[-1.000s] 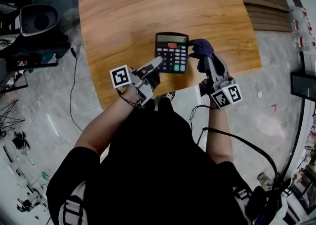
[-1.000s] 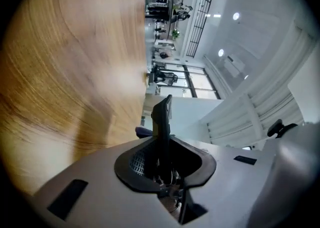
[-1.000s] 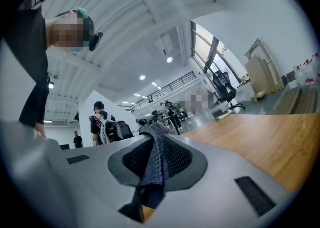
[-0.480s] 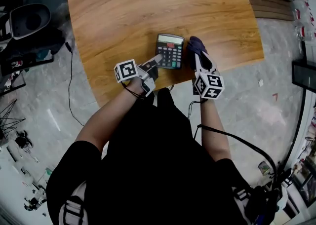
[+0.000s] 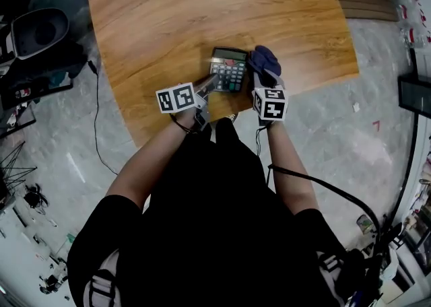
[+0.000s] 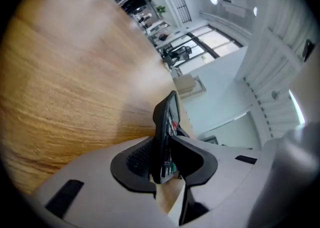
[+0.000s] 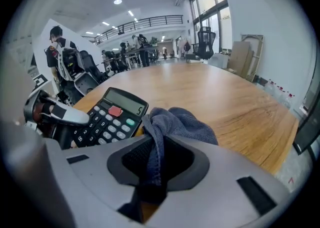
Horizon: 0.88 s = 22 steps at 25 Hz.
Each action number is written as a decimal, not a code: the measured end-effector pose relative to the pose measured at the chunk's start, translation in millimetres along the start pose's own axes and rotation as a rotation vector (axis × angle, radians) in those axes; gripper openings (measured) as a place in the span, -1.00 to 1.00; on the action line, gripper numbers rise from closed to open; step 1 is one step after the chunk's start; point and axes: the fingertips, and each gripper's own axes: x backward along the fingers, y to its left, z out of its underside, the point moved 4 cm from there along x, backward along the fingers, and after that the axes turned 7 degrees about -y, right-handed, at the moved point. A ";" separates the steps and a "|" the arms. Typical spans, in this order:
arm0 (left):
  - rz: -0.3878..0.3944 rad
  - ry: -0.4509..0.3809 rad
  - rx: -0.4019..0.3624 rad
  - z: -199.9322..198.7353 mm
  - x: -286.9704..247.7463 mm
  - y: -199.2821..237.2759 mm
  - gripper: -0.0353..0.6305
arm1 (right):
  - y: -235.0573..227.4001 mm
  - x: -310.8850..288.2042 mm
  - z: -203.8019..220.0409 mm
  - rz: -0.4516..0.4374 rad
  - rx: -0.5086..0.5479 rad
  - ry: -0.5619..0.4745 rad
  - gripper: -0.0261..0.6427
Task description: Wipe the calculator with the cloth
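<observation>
left gripper (image 6: 165, 161): the jaws have just been opening slightly, yet the pads clamp the calculator (image 6: 168, 114) edge-on by its near edge, with the table (image 6: 60, 82) beyond. right gripper (image 7: 159, 167): jaws pinched on the cloth (image 7: 182, 122), which is bunched ahead of the tips. i judge the calculator light, rigid and slick; hold its bare rim, off the keys.

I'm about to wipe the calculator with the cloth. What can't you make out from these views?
- Whether the cloth touches the calculator: in the right gripper view the bunched cloth covers the calculator's right side, and in the head view the spot is too small.
- The calculator's face in the left gripper view: it shows edge-on, so most of it is hidden.
- Dirt on the calculator: too small in every view.
</observation>
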 end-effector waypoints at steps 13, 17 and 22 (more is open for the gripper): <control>-0.309 0.043 -0.766 6.3 6.9 -3.1 -0.49 | 5.5 28.5 -32.2 -0.004 0.051 -0.074 -0.57; -0.280 -0.035 -0.936 -3.3 17.2 -22.9 -0.55 | 8.8 51.0 -57.6 0.049 0.061 -0.202 -0.57; -0.216 -0.138 -1.014 -20.9 31.4 -64.5 -0.85 | 18.5 79.6 -89.4 0.063 0.061 -0.347 -0.76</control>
